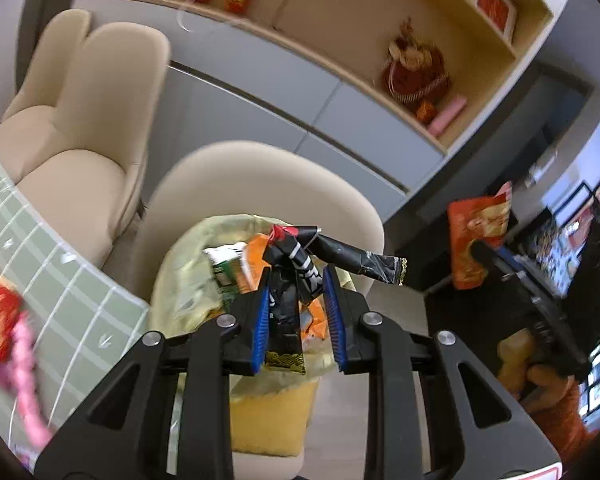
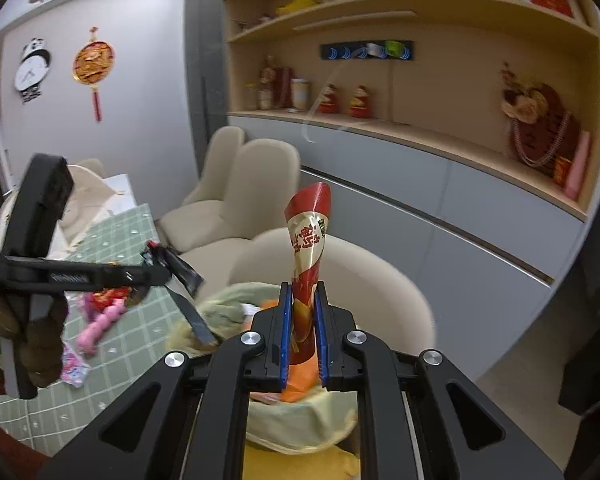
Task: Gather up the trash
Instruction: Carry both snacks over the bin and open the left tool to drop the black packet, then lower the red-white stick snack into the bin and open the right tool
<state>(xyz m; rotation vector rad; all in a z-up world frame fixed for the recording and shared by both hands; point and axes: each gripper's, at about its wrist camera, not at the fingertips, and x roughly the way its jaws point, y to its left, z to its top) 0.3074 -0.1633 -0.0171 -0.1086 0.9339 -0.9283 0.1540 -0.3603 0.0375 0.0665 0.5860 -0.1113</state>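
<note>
Two claws (image 1: 296,300) (image 2: 304,320), two held wrappers (image 1: 300,264) (image 2: 306,248), three chairs (image 1: 96,120), one bin (image 1: 276,412).

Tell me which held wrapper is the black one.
The black wrapper in the left gripper; the right gripper holds a red and gold one.

We see a black wrapper (image 1: 296,280) with white bands, a red tip and a gold wave pattern at its lower edge, lower centre of the left view, between blue ribbed pads (image 1: 262,320). At centre of the right view, a red and gold packet (image 2: 308,248) carries red characters. The bin (image 1: 272,412) is yellow with a pale yellow-green liner (image 2: 300,416), orange and green packaging inside. The tablecloth (image 1: 60,292) at left is sage green with a white grid. We count 2 beige chairs (image 1: 100,120). The cabinets (image 2: 440,208) are grey.
</note>
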